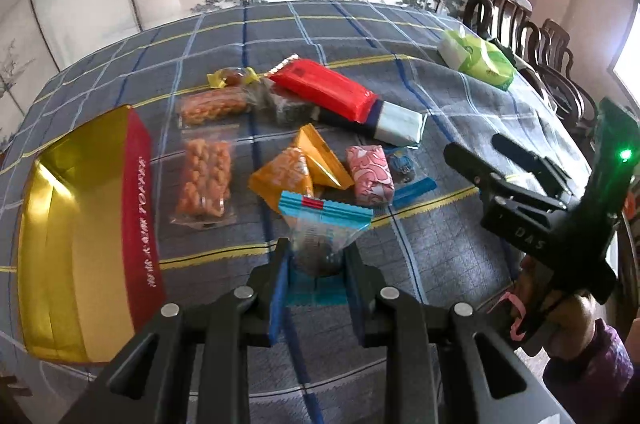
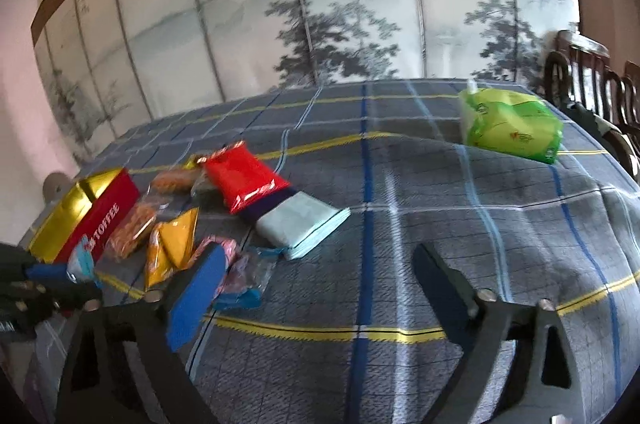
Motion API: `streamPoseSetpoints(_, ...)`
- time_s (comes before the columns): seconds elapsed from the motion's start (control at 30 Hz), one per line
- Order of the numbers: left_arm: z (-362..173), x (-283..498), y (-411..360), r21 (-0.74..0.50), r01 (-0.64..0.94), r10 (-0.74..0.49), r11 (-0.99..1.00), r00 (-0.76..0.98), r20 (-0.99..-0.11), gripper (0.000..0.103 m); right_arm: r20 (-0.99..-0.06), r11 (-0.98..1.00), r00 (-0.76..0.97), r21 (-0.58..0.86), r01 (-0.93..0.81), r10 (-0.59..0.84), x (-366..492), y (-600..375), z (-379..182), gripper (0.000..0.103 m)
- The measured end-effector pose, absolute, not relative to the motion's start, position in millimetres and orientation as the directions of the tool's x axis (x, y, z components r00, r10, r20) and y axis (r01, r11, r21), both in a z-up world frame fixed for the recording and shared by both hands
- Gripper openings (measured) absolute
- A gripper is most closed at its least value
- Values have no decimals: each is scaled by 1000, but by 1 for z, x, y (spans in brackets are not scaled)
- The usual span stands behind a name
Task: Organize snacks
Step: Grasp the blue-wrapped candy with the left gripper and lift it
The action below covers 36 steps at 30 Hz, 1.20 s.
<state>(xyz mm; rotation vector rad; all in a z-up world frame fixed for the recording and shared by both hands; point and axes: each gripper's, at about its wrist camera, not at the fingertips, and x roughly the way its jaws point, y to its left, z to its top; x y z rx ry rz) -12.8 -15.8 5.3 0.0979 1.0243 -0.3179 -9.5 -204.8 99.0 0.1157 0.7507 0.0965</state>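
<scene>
My left gripper [image 1: 318, 258] is shut on a clear snack packet with blue ends [image 1: 320, 228], held above the plaid tablecloth. A red and gold toffee box [image 1: 80, 224] lies open to its left; the right wrist view shows it too [image 2: 86, 212]. Loose snacks lie ahead: a red pack [image 1: 326, 90], two orange packets [image 1: 298, 168], a pink candy [image 1: 370, 174], peanut packs [image 1: 206, 180] and a pale blue pack [image 1: 400, 124]. My right gripper [image 2: 316, 272] is open and empty over the table, and also shows at the right of the left wrist view [image 1: 492, 150].
A green tissue pack [image 2: 510, 126] sits at the table's far right. Dark wooden chairs [image 1: 532, 36] stand along the right edge. A painted folding screen [image 2: 320, 4] stands behind the table.
</scene>
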Motion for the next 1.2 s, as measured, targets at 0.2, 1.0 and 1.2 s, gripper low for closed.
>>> streamPoseSetpoints(0.2, 14, -15, -3, -74, 281, -212, 957, 499, -840, 26, -723, 983, 666, 145, -114, 184, -3, -196, 91, 51)
streamPoseSetpoints(1.0, 31, -12, 45, -42, 195, -147, 980, 567, -810, 26, -849, 966, 490, 86, -243, 199, 25, -155, 70, 42)
streamPoseSetpoints(1.2, 31, -8, 59, -3, 155, -94, 988, 584, -807, 26, -854, 972, 494, 52, -230, 163, 31, -149, 69, 42)
